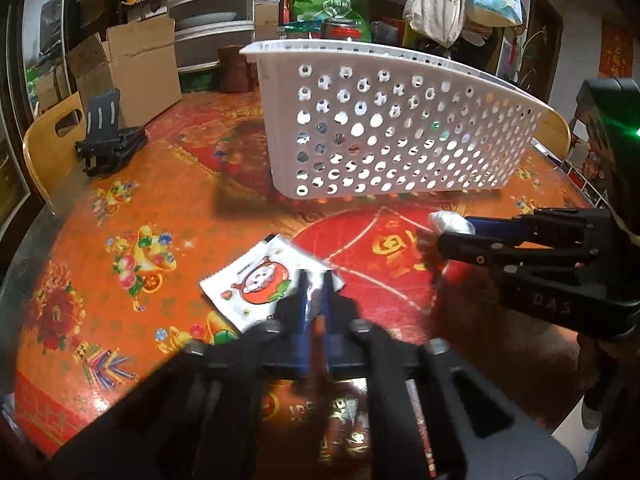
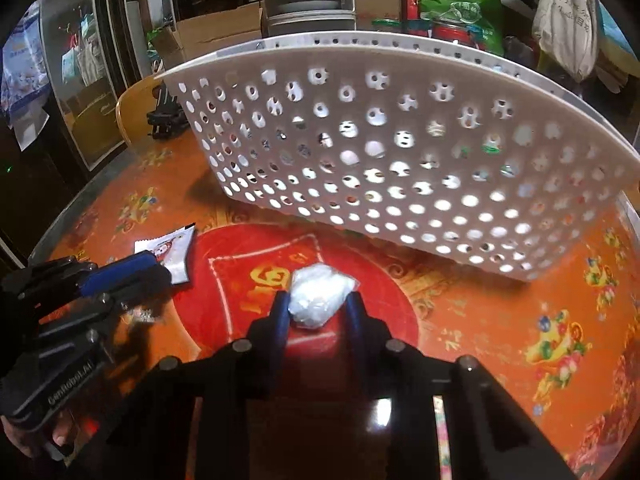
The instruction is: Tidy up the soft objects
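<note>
The left gripper is pinched narrow on the near right edge of a flat white snack packet printed with a red cartoon figure; its 2 blue fingers stand almost together with the packet's edge caught between them. The packet lies on the worktop, spreading ahead and to the left of this gripper.

The right gripper is closed on a crumpled white soft bundle in clear wrap, its 2 blue fingers pressing the bundle from either side. The bundle sits over the red centre of the patterned worktop cloth; whether it touches the cloth cannot be told.

Beyond both grippers stands a white perforated basket, resting on the worktop, its holed side wall facing them. In the left wrist view the right gripper sits off to the right, nearer the basket than the packet. A black folded stand lies far left of the left gripper, by the worktop's edge, with a cardboard box behind it.
</note>
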Action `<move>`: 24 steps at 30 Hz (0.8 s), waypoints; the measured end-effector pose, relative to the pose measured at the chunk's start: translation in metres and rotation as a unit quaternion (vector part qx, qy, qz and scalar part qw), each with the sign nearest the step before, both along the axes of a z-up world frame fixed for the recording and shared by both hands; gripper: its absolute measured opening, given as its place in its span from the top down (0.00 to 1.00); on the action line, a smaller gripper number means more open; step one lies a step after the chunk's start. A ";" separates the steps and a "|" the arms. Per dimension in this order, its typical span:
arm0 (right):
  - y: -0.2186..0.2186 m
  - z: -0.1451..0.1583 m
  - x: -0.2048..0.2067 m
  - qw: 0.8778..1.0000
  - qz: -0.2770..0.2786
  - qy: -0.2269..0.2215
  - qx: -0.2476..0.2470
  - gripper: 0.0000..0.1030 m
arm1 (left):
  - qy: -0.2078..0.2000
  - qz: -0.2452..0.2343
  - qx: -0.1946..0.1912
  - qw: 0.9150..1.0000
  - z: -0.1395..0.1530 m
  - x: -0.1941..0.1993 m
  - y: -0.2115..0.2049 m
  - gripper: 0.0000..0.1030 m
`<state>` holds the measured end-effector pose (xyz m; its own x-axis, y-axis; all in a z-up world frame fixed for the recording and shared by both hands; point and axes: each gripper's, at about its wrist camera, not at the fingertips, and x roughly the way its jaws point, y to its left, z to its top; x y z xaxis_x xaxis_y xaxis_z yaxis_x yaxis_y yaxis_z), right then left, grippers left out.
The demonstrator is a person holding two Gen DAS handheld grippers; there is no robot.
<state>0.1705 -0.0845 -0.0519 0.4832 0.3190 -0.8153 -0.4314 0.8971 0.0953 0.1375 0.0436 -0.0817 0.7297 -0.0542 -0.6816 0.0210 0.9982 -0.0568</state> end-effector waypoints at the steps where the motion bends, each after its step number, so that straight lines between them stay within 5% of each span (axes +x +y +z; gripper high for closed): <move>1: -0.003 0.001 -0.001 1.000 -0.001 -0.001 0.003 0.74 | -0.003 -0.001 0.001 1.000 0.002 -0.001 -0.001 1.00; 9: -0.020 0.015 -0.013 1.000 -0.005 -0.017 0.014 0.74 | -0.025 -0.001 0.007 1.000 0.021 -0.011 0.002 1.00; 14: -0.024 0.024 -0.018 0.999 -0.004 -0.027 0.016 0.74 | 0.008 0.007 0.005 1.000 0.011 -0.002 0.020 0.94; 18: -0.030 0.026 -0.021 0.999 -0.007 -0.028 0.019 0.74 | 0.026 0.003 0.011 1.000 0.000 0.008 0.025 0.30; 24: -0.042 0.028 -0.026 0.999 -0.011 -0.027 0.023 0.74 | 0.068 -0.003 0.026 0.997 -0.007 0.024 0.024 0.24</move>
<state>0.1445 -0.1262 -0.0243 0.5343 0.3443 -0.7720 -0.4168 0.9018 0.1137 0.1620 0.0672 -0.0891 0.6306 -0.0205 -0.7758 0.0221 0.9997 -0.0085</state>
